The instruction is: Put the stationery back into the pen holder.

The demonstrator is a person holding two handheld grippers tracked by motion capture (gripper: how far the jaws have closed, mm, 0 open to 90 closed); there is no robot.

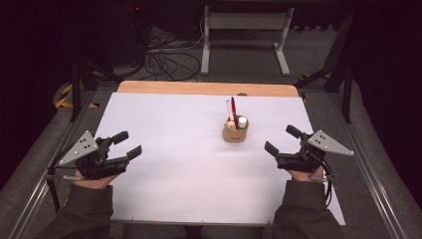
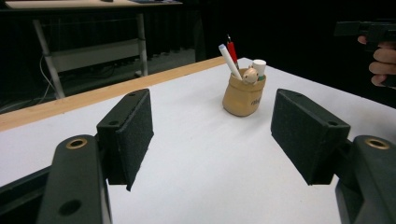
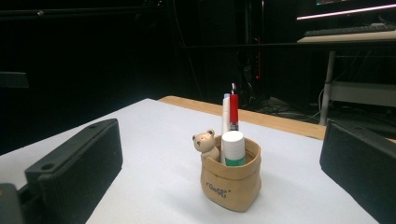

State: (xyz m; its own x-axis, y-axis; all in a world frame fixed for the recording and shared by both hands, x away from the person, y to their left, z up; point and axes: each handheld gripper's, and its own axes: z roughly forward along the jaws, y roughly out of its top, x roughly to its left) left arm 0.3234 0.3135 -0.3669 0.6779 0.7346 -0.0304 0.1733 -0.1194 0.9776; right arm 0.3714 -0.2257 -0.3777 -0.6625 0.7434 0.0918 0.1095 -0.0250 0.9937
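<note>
A white counter fronts a dark room. Both tongs rest near its close edge, jaws wide and empty: left tongs, right tongs. The tan pen holder, pens upright, stands ahead between them, apart from both, nearer the right tongs.

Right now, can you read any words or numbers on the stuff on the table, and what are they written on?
Dark print on the front of the tan pen pot: a short word, too blurred to read.
Red pen, white pen, white-capped tube and little bear: no writing that I can see.
</note>
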